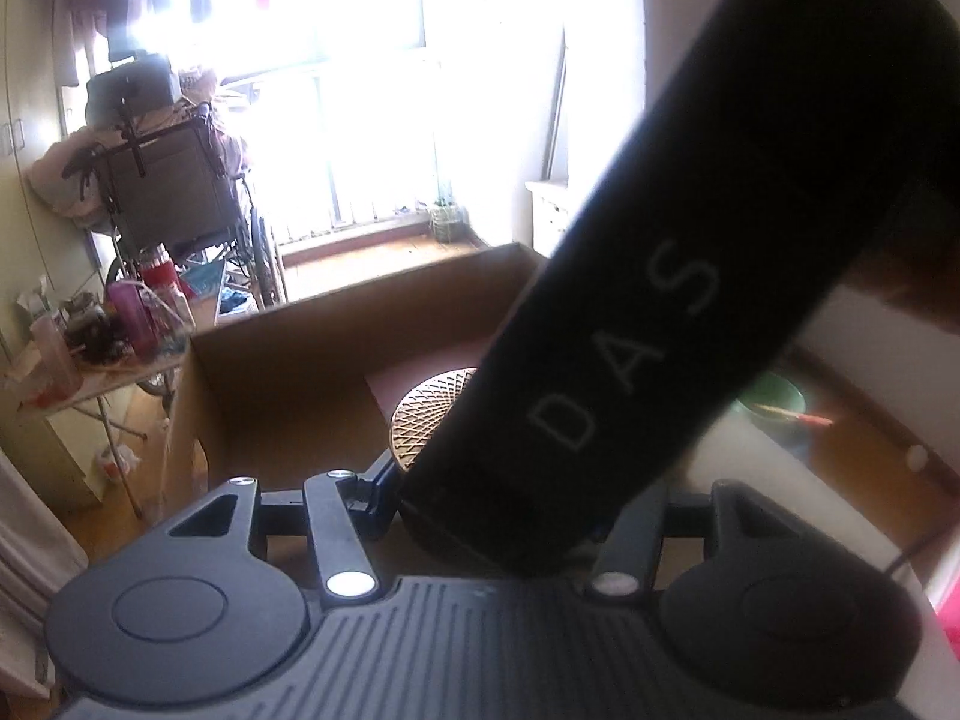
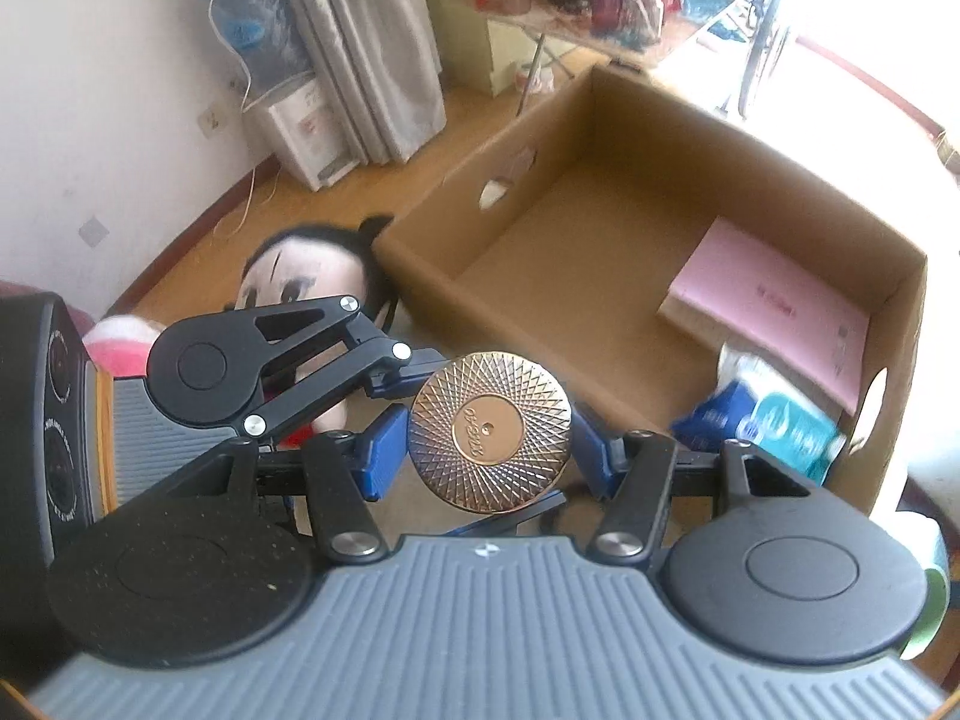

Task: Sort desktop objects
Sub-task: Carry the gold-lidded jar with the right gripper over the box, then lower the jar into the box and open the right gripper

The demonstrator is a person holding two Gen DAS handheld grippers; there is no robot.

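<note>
Two views, little shared. Caught from the right wrist alone: right gripper (image 2: 489,450) with jaws pinching a gold round disc (image 2: 489,429) by its edges, engraved face turned to the lens, one blue pad (image 2: 381,459) on each side. Held the disc just before the near wall of an open cardboard box (image 2: 540,228), not inside it. Seen in the box: a pink booklet (image 2: 774,306) lying flat against the far right corner, and a blue and teal packet (image 2: 774,420) at the near right corner. Lay left of the box, a plush doll (image 2: 306,276) with black hair, partly hidden behind the left gripper (image 2: 396,381).

Caught from the left wrist alone: a bright window (image 1: 384,120), a wheelchair (image 1: 174,180) piled with cloth, a cluttered folding table (image 1: 90,384), and a green bowl (image 1: 774,402) with a red stick across it. Blocked much of that view, a black casing (image 1: 660,300) lettered DAS, slanting over the disc and hiding the left fingers. Left jaws pressed together; cannot tell whether on anything.

Right gripper tipped steeply down toward the box floor. Left gripper close on its left, aimed nearer level toward the window.
</note>
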